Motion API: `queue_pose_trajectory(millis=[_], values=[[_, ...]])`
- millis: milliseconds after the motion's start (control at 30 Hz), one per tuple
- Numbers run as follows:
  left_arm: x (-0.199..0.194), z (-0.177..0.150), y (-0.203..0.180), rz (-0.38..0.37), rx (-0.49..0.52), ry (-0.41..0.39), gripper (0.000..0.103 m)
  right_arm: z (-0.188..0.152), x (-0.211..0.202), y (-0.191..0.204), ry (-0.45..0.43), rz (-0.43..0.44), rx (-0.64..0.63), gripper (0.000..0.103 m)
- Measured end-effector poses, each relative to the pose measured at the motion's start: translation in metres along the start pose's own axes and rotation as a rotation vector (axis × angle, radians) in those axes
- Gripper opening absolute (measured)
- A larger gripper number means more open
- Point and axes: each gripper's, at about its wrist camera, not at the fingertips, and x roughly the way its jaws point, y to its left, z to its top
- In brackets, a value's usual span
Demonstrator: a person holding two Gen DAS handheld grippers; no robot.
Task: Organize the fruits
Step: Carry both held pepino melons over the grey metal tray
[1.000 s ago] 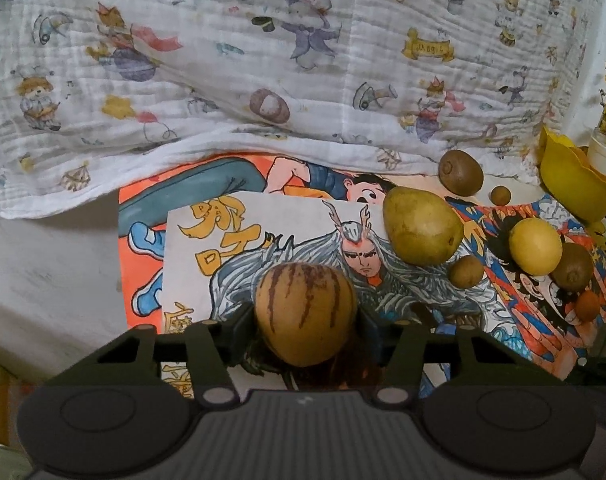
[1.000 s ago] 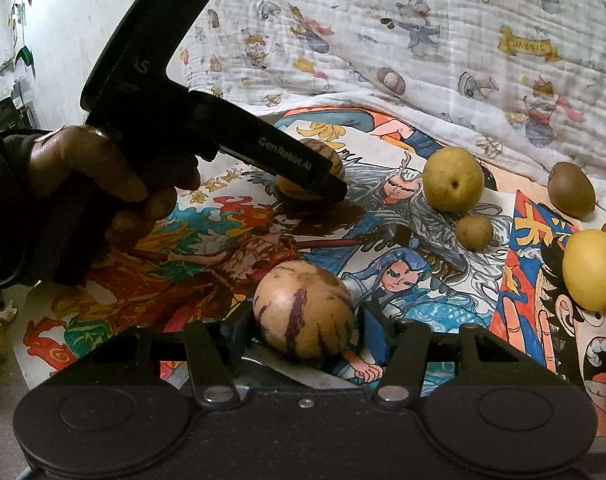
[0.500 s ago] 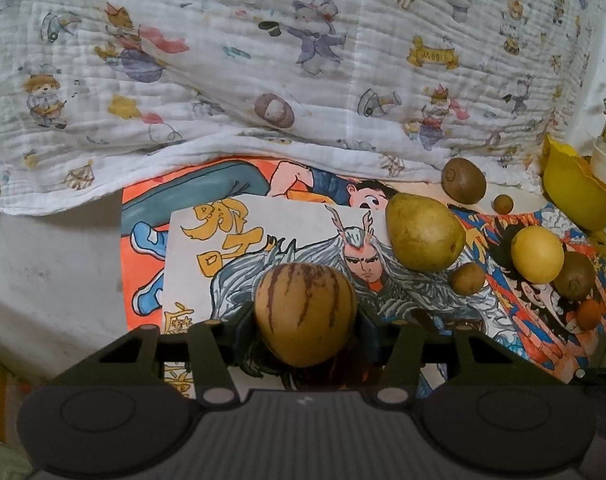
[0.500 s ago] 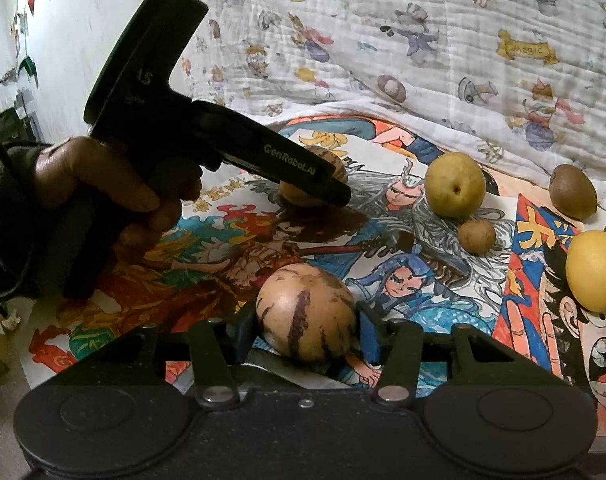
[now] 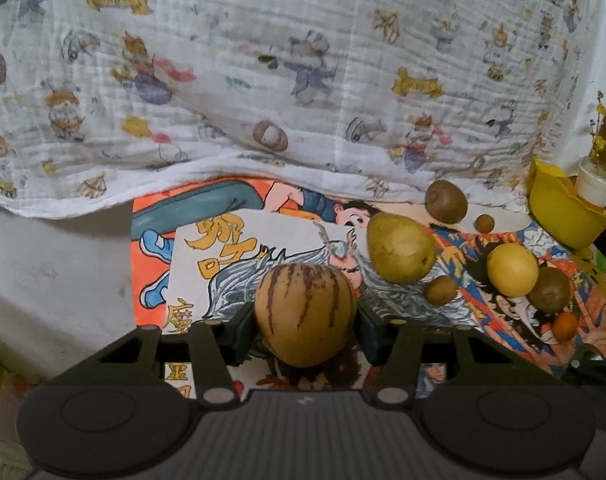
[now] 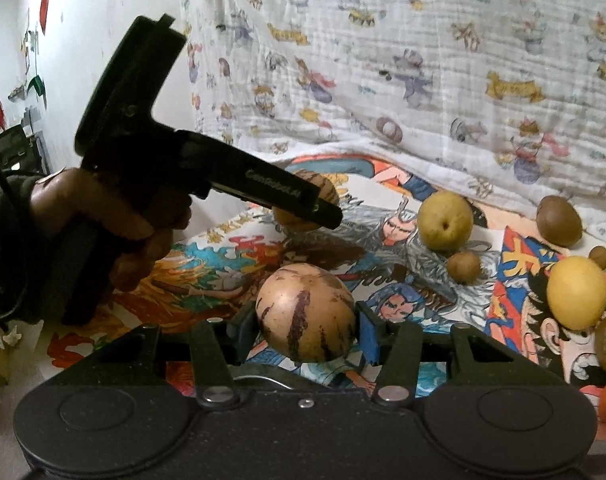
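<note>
My left gripper is shut on a tan melon with brown stripes, held a little above the cartoon-printed mat. My right gripper is shut on a second striped melon, also just off the mat. From the right wrist view the left gripper shows at the left in a person's hand, its melon partly hidden behind a finger. To the right lie a yellow-green pear, a lemon, kiwis and small brown fruits.
A yellow bowl and a white cup stand at the far right. A printed white cloth hangs behind the mat. A small orange fruit lies by the mat's right edge. Bare white surface lies left of the mat.
The left gripper has risen slightly with its melon, seen lifted off the mat in the right wrist view. The right gripper's pads closed in on its melon and it stayed in place.
</note>
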Motion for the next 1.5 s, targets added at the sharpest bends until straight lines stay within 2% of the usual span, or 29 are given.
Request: queue_pose_trajectory(millis=[433, 933, 1267, 1500], values=[[-0.061, -0.017, -0.039, -0.020, 0.003, -0.035, 0.056, -0.021, -0.057, 0.001, -0.024, -0.027, 0.016, 0.053], [-0.115, -0.078, -0.086, -0.070, -0.030, -0.037, 0.056, -0.070, -0.120, -0.004, 0.028, -0.037, 0.032, 0.053], [-0.142, -0.131, -0.113, -0.081, -0.021, 0.004, 0.056, -0.098, -0.144, 0.003, 0.083, -0.013, 0.002, 0.053], [-0.147, -0.149, -0.125, -0.092, 0.015, 0.034, 0.056, -0.110, -0.151, 0.003, 0.121, -0.023, -0.005, 0.053]])
